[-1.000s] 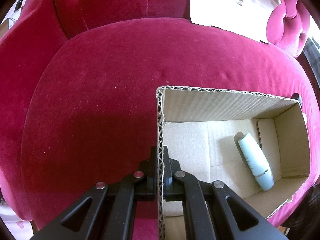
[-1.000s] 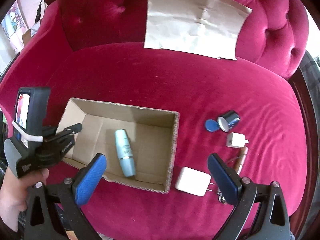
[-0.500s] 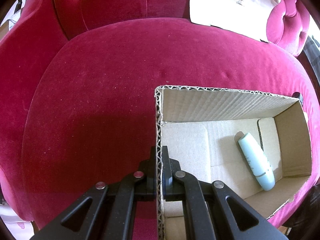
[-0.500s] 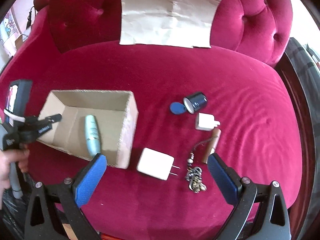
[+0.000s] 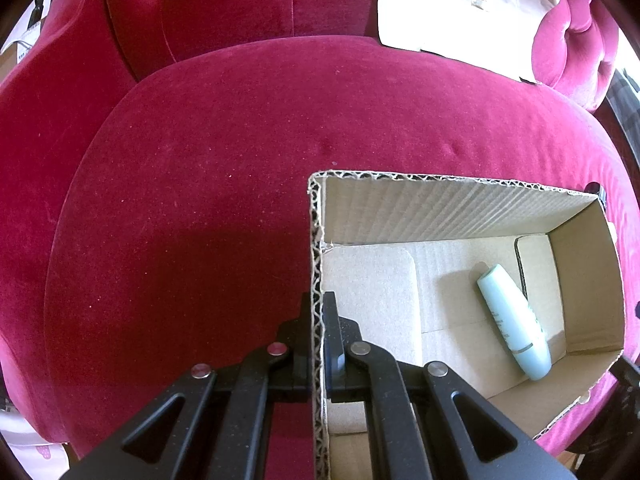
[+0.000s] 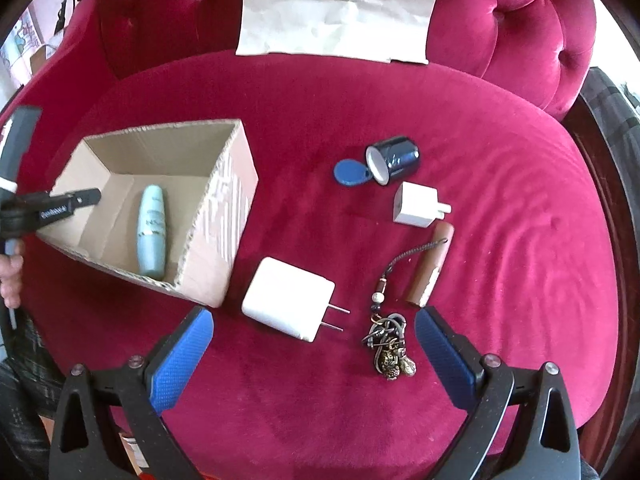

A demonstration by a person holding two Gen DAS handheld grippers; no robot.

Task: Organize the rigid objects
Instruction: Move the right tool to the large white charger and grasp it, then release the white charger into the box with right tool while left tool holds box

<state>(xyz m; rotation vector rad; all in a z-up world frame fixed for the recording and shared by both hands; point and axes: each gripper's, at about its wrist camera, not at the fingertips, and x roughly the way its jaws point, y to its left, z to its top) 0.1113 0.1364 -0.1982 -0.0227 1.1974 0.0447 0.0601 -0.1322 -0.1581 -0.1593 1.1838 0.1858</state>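
An open cardboard box (image 5: 452,216) (image 6: 224,216) sits on the red velvet sofa seat, with a pale blue bottle (image 5: 514,322) (image 6: 151,232) lying inside. My left gripper (image 5: 318,316) (image 6: 86,197) is shut on the box's left wall. My right gripper (image 6: 314,322) hangs open above the seat, its blue pads (image 6: 182,356) wide apart. Just ahead of it lie a large white plug adapter (image 6: 288,304) and a bunch of keys (image 6: 390,350). Farther off are a brown tube (image 6: 432,268), a small white charger (image 6: 418,204), a dark can (image 6: 394,158) and a blue tag (image 6: 350,172).
A sheet of brown paper (image 6: 340,8) (image 5: 460,16) leans on the tufted backrest (image 6: 168,20). A hand (image 6: 10,276) grips the left tool at the left edge. The sofa's dark wooden rim (image 6: 612,184) runs along the right.
The right gripper has moved right and lower, away from the box and toward the loose items, which look larger now. The left gripper and box have stayed put.
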